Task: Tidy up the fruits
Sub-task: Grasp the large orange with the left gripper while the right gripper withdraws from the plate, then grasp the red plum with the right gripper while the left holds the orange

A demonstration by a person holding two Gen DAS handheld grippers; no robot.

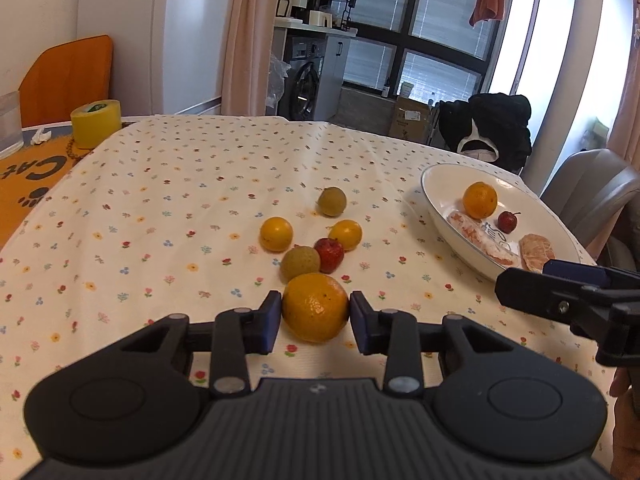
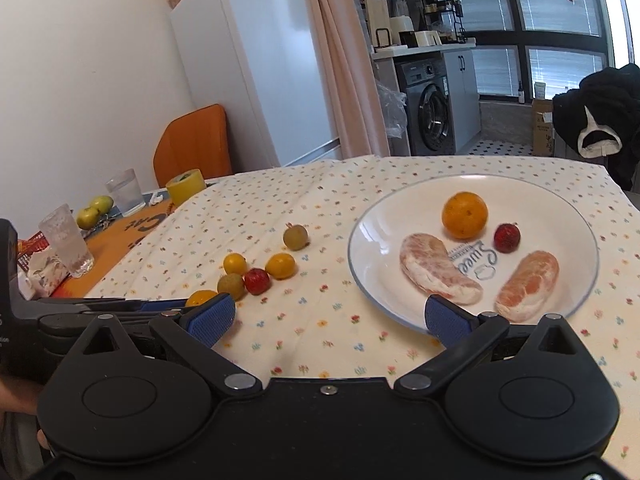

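A large orange rests on the flowered tablecloth between the blue pads of my left gripper, which press both its sides. Just beyond lie two yellow fruits, two brownish-green ones and a red one. The white plate at the right holds an orange, a small red fruit and two peeled citrus segments. My right gripper stands open over the cloth at the plate's near rim, with nothing between its fingers.
At the table's far left stand a yellow tape roll, two glasses, green apples and an orange mat. An orange chair back and a chair with black clothing stand behind the table.
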